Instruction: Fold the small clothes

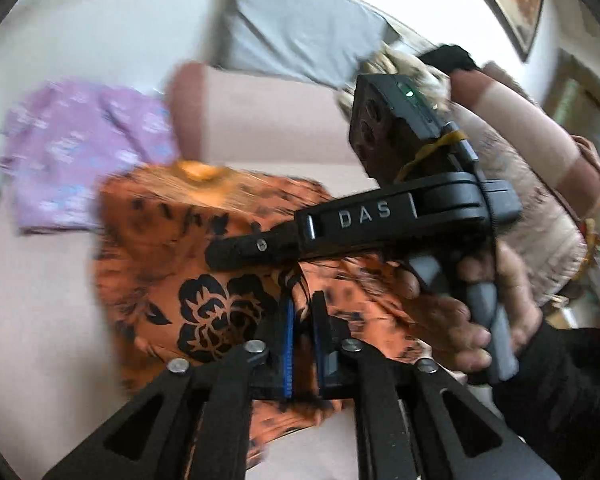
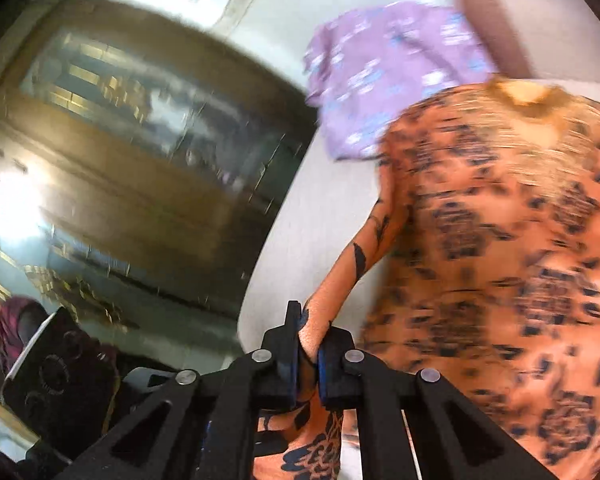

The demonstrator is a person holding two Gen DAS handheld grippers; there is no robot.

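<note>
An orange garment with black flower print (image 1: 172, 264) lies spread on a pale pink bed surface (image 1: 32, 320), collar towards the far side. My left gripper (image 1: 302, 308) is shut on a fold of the orange garment near its lower edge. The right gripper's body (image 1: 340, 236) crosses just above it in the left wrist view. In the right wrist view my right gripper (image 2: 309, 332) is shut on a sleeve or edge of the orange garment (image 2: 500, 260), which hangs from the jaws. Both views are motion-blurred.
A folded purple patterned garment (image 1: 80, 148) (image 2: 392, 76) lies beyond the orange one. A pink bolster (image 1: 260, 120) and a grey pillow (image 1: 300, 28) lie at the far side. A wooden cabinet with glass doors (image 2: 140, 152) stands left of the bed.
</note>
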